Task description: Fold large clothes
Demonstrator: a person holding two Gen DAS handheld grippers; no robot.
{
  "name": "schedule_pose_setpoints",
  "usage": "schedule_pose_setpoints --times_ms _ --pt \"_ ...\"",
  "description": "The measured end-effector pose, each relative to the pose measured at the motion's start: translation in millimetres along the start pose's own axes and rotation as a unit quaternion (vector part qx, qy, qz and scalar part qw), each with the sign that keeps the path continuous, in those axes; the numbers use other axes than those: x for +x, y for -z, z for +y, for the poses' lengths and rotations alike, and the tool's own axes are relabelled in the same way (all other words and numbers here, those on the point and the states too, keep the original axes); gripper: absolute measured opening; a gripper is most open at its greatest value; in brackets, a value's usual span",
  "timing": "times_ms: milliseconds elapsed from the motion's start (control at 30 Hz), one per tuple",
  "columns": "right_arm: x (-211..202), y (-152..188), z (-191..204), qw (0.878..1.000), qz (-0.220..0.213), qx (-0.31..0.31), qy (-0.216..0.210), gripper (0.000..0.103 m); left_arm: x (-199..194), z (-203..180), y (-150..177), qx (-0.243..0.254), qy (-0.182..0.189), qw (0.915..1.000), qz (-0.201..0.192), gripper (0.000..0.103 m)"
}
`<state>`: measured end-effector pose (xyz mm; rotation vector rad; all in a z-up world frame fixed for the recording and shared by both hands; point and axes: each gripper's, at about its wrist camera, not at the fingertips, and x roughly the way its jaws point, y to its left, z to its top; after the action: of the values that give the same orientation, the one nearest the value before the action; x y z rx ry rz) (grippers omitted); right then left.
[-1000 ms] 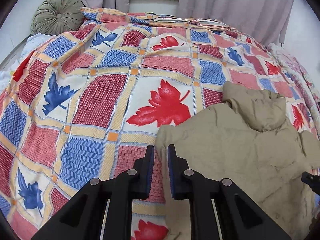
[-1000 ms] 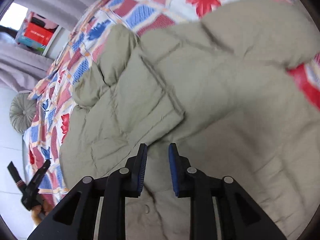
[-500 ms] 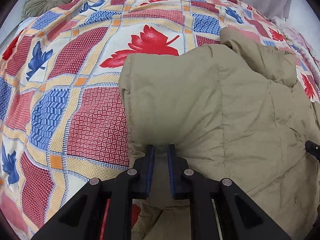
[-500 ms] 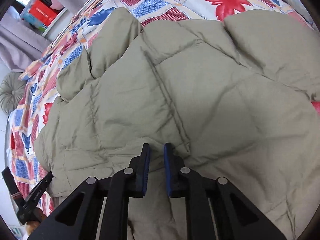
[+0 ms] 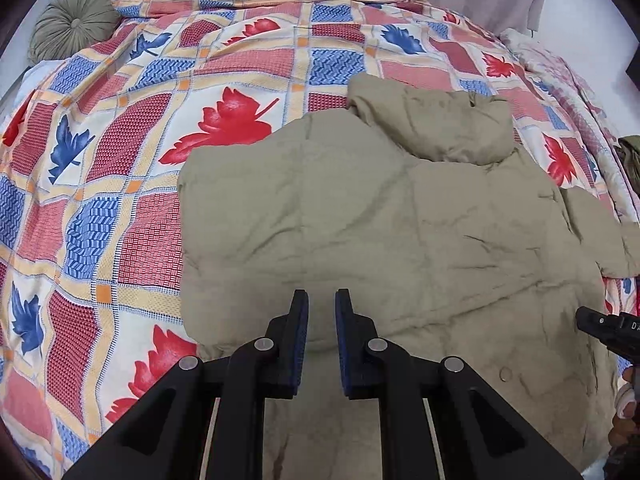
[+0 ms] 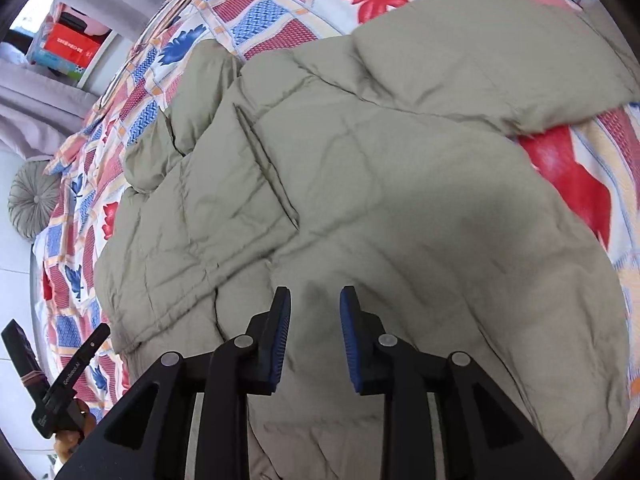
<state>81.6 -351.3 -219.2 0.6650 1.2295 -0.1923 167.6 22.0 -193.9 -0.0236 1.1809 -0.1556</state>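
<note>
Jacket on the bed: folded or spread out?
Partly folded: the jacket has one side lapped over its body, while a sleeve lies out.

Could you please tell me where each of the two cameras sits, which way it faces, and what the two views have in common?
Left wrist: on the left gripper, looking steeply down over the khaki jacket toward curtains; the right gripper's tip shows at the right edge.
Right wrist: on the right gripper, looking down at the jacket; the other gripper shows at lower left.
Shared: the jacket, patterned bedspread and round cushion.

Right gripper (image 6: 315, 300), fingers just opening, empty above khaki jacket (image 6: 360, 200).
</note>
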Motion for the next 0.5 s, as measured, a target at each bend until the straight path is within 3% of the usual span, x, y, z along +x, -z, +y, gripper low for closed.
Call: schedule_pose_setpoints --times_ms 133,167,200,233,300,500 --pt "-11 15 -15 1.000 0.005 0.015 0.000 0.036 -10 -24 11 0.006 0.019 0.9998 0.010 0.016" --pt "-14 18 -18 1.000 0.006 0.018 0.000 0.039 -11 -30 14 0.008 0.024 0.9996 0.015 0.022" --pt "-17 21 -22 1.000 0.008 0.021 0.000 0.041 -11 -35 17 0.011 0.026 0.9994 0.021 0.041" --pt "-20 25 -25 1.000 0.010 0.023 -0.002 0.042 -12 -41 20 0.013 0.021 0.9993 0.028 0.101" --pt "-24 31 -30 1.000 0.015 0.026 -0.004 0.044 -17 -53 27 0.026 0.005 0.9996 0.011 0.102" --pt "-38 42 -51 0.999 0.015 0.039 -0.005 0.053 -19 -92 38 0.071 -0.011 0.9973 0.014 0.102"
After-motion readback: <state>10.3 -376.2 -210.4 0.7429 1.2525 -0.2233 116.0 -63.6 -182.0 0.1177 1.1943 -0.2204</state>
